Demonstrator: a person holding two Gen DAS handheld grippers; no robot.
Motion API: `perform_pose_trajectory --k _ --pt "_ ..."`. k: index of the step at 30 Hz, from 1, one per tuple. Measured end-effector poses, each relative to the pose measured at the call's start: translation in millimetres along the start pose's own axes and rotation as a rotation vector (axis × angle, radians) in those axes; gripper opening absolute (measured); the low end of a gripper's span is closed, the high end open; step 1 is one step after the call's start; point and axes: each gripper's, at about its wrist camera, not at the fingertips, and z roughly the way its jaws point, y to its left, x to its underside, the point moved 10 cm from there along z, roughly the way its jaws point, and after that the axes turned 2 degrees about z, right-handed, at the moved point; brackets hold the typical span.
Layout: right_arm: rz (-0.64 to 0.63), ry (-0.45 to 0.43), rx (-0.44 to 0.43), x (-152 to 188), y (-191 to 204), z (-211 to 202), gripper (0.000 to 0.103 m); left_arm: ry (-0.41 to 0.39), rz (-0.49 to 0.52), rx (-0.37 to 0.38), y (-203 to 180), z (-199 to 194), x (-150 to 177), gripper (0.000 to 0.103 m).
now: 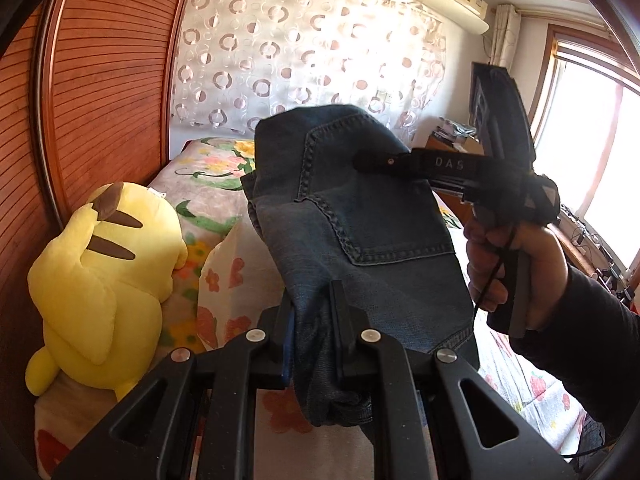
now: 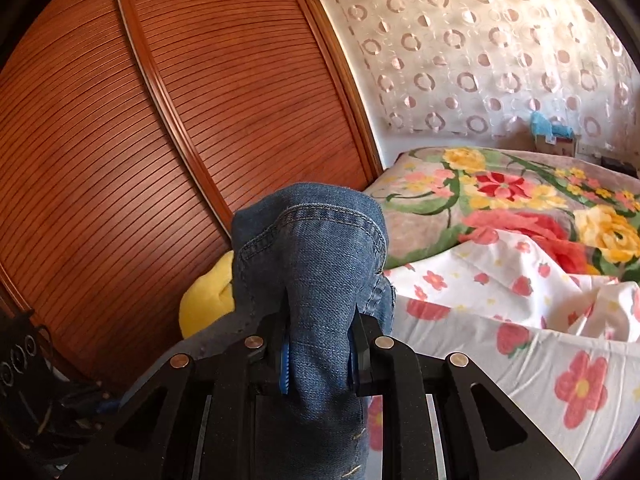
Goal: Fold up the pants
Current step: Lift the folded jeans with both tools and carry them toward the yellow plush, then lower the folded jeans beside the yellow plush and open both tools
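Observation:
The blue denim pants (image 1: 352,216) hang bunched in the air above the bed, with a back pocket facing the left wrist camera. My left gripper (image 1: 314,320) is shut on a thick fold of the denim near its lower edge. My right gripper (image 1: 362,162) comes in from the right, held by a hand (image 1: 516,272), and clamps the upper part of the same pants. In the right wrist view the right gripper (image 2: 320,344) is shut on a wad of the pants (image 2: 316,260), which rises between its fingers and hides what lies beyond.
A yellow plush toy (image 1: 100,256) sits at the left against the slatted wooden wardrobe (image 1: 100,92). A floral bedspread (image 2: 500,208) and a white strawberry-print sheet (image 2: 540,320) cover the bed. A patterned curtain (image 1: 304,52) hangs at the back; a window (image 1: 592,132) is at the right.

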Motion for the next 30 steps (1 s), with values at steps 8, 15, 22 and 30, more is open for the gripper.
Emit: perform_pose_trajectory --k 8,15,22,30 --pt "0.031 -0.054 -0.156 -29.5 49.9 6.5 0.019 -0.083 -0.034 -0.065 27.7 -52.1 -20.7 0.015" --pt "0.065 -0.013 -0.098 -14.3 -0.9 29.2 0.020 0.016 -0.017 -0.058 24.6 -2.1 -8.3 0.015" --pt "-0.019 0.229 0.154 21.0 -74.1 72.2 0.056 0.129 -0.038 -0.065 25.3 48.1 25.6 0.016" --pt "-0.160 0.089 0.221 2.4 -50.2 44.7 0.053 0.157 -0.015 -0.100 29.4 54.7 31.3 0.018"
